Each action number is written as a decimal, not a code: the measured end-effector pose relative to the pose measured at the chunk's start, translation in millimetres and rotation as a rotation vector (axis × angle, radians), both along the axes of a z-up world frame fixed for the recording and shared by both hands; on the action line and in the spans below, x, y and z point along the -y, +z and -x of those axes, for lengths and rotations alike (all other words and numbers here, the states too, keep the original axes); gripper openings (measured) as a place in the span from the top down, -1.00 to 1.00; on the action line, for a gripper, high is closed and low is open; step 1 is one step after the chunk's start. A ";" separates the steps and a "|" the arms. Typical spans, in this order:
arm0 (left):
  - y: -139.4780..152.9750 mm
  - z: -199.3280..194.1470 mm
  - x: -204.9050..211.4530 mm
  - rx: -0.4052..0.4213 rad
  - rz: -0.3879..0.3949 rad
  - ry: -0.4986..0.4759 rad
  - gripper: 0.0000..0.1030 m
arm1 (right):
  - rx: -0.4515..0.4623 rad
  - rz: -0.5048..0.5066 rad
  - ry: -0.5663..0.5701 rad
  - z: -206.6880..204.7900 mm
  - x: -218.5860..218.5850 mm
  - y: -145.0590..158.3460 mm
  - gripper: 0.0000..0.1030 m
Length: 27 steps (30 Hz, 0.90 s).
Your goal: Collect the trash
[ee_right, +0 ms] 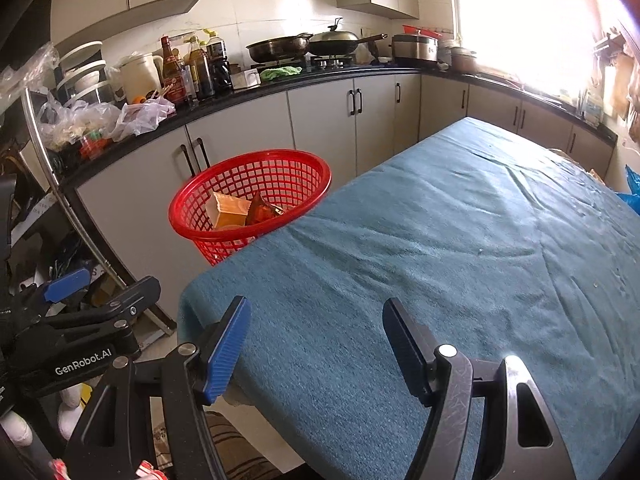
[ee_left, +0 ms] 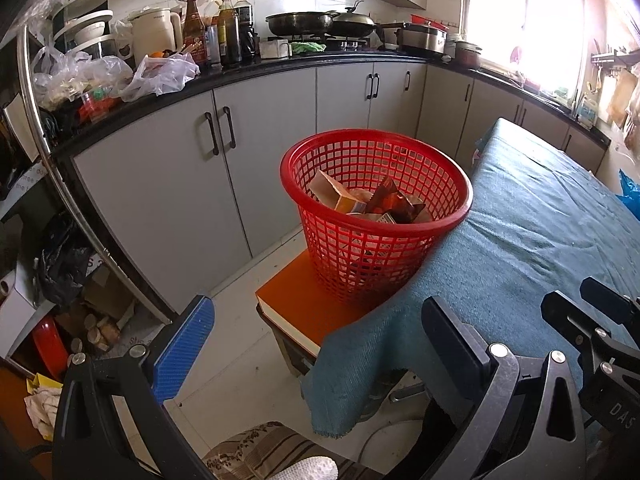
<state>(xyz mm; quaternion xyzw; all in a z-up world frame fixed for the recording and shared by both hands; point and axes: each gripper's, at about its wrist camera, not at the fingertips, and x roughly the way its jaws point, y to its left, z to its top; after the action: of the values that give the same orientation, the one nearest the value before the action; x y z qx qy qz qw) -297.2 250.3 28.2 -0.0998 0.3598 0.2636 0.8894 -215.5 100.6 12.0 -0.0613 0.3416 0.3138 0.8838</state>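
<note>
My red plastic mesh basket [ee_left: 374, 216] sits on an orange-topped stool [ee_left: 296, 304], tight against the blue-cloth surface [ee_right: 440, 264] so trash drops straight in; cartons already lie inside. Beside the basket, my left tool [ee_left: 316, 344] and right tool [ee_right: 316, 344] gape wide, holding nothing.

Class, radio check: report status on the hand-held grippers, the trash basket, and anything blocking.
Both hand-held grippers, left and right, open, empty. Red basket holds trash, on orange stool. Nothing in the way.

Light: daylight from window [ee_right: 520, 20], blown out
Glare: pink flare at right
Edges: fisheye bend, dark corners
</note>
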 end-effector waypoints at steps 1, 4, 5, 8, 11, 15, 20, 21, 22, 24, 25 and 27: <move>0.2 0.3 0.1 0.000 -0.003 0.001 -0.99 | 0.001 -0.002 0.000 0.4 0.3 -0.3 -0.43; 0.2 1.7 1.7 0.000 -0.007 -0.002 -0.99 | 0.000 -0.008 0.001 2.5 2.1 -1.5 -0.43; 0.1 2.4 2.6 0.000 -0.009 -0.004 -0.99 | -0.001 -0.008 0.001 2.5 1.7 -1.8 -0.44; -1.2 3.7 5.3 0.001 -0.012 -0.007 -0.99 | 0.002 -0.013 -0.001 5.9 5.0 -3.0 -0.44; -2.2 3.4 9.0 -0.001 -0.005 -0.014 -0.99 | 0.002 -0.021 -0.003 8.6 10.8 -3.7 -0.45; -1.9 0.7 16.1 -0.005 -0.009 -0.030 -0.99 | 0.010 -0.029 -0.014 10.5 19.7 -3.4 -0.46; 0.3 -3.2 24.9 0.000 -0.020 -0.049 -0.99 | 0.007 -0.043 -0.027 10.3 29.7 -4.0 -0.49; 0.4 -3.8 26.1 0.000 -0.020 -0.052 -0.99 | 0.005 -0.045 -0.028 10.4 31.2 -4.5 -0.49; 0.4 -4.8 28.1 0.000 -0.020 -0.056 -0.99 | 0.004 -0.046 -0.030 10.3 32.2 -4.8 -0.49; 0.1 -5.7 31.3 -0.001 -0.024 -0.062 -0.99 | 0.000 -0.048 -0.034 10.1 34.8 -6.0 -0.49; -0.2 -6.3 33.1 -0.003 -0.027 -0.066 -0.99 | -0.001 -0.049 -0.035 10.2 35.8 -6.3 -0.49; -0.6 -7.1 34.6 -0.004 -0.032 -0.071 -0.99 | -0.005 -0.051 -0.037 10.0 37.9 -7.7 -0.49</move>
<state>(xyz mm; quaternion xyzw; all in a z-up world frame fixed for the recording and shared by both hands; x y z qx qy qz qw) -290.2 215.7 27.6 -0.0721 0.3605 0.2380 0.8990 -225.5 62.6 4.3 -0.0316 0.3367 0.3060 0.8899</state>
